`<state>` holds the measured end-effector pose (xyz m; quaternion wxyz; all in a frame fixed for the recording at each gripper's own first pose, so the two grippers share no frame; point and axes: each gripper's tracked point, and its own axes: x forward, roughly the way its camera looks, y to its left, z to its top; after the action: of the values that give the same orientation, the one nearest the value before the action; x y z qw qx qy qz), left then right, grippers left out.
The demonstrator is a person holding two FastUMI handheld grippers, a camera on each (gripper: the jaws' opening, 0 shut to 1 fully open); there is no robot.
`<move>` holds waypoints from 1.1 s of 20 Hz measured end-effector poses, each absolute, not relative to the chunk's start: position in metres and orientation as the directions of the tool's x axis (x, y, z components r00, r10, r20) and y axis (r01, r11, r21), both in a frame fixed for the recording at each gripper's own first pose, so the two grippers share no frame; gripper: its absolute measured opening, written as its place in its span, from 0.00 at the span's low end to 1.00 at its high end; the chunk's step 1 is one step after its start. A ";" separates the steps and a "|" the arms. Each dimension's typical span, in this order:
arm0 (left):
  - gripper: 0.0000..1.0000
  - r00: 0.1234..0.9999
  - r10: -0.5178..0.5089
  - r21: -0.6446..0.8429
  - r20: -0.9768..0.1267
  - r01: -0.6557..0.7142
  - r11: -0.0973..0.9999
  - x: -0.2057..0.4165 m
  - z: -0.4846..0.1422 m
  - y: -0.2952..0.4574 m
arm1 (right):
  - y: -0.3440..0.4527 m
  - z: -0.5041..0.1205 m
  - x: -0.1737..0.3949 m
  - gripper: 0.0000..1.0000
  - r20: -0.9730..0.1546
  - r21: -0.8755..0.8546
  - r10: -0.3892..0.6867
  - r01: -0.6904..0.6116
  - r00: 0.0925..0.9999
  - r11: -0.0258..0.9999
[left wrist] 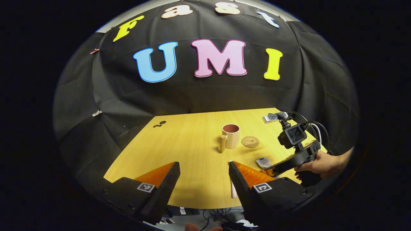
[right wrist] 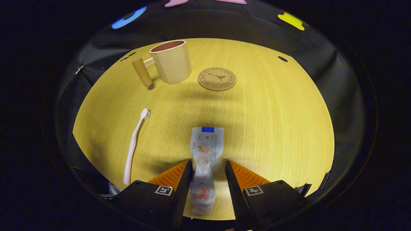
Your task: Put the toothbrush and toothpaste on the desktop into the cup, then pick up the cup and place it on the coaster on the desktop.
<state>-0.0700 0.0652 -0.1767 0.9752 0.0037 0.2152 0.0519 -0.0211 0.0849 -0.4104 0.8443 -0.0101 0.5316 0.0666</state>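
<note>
White toothpaste tube (right wrist: 203,160) lay between the right tool's (right wrist: 206,168) half-open fingers, ungripped; first step, next close and carry to cup (right wrist: 170,62) ahead-left; left tool (left wrist: 204,168) open, empty.

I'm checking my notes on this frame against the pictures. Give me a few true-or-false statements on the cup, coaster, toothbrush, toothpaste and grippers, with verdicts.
1. The cup stands on the coaster. False: it stands beside it on the table.
2. The toothpaste lies between the right gripper's fingers. True.
3. The toothbrush is in the cup. False: it lies flat on the table.
4. The left gripper is open and holds nothing. True.
5. The cup lies on its side. False: it is upright.
</note>
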 end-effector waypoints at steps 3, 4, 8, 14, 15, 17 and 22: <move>0.95 0.901 0.096 0.023 -0.424 -0.096 0.995 -0.065 -0.179 0.058 | 0.087 -0.415 -0.022 0.52 -0.903 0.057 0.123 -0.169 0.412 0.984; 0.95 0.900 0.093 0.021 -0.426 -0.093 0.995 -0.063 -0.181 0.053 | 0.084 -0.408 -0.024 0.36 -0.903 0.053 0.124 -0.179 0.410 0.982; 0.95 0.897 0.090 0.028 -0.434 -0.087 0.996 -0.047 -0.186 0.041 | 0.084 -0.411 -0.025 0.27 -0.909 0.116 0.161 -0.138 0.384 0.984; 0.94 0.852 0.056 0.012 -0.520 -0.058 0.998 -0.023 -0.230 0.023 | 0.077 -0.380 -0.027 0.26 -0.839 0.273 0.297 -0.120 0.455 0.955; 0.93 0.835 0.045 0.001 -0.549 -0.054 0.999 -0.016 -0.246 0.013 | 0.073 -0.373 -0.027 0.26 -0.828 0.288 0.308 -0.115 0.469 0.951; 0.92 0.808 0.026 -0.019 -0.588 -0.046 0.999 -0.008 -0.265 0.003 | 0.062 -0.357 -0.025 0.26 -0.803 0.307 0.320 -0.111 0.503 0.945; 0.85 0.765 0.007 -0.034 -0.644 -0.038 0.999 0.018 -0.308 -0.014 | 0.039 -0.329 -0.020 0.26 -0.757 0.324 0.340 -0.132 0.558 0.937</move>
<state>0.0176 -0.0136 -0.3082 0.9391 -0.0226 0.3427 0.0118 -0.0200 0.0388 -0.3290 0.8750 0.1155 0.4504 0.1349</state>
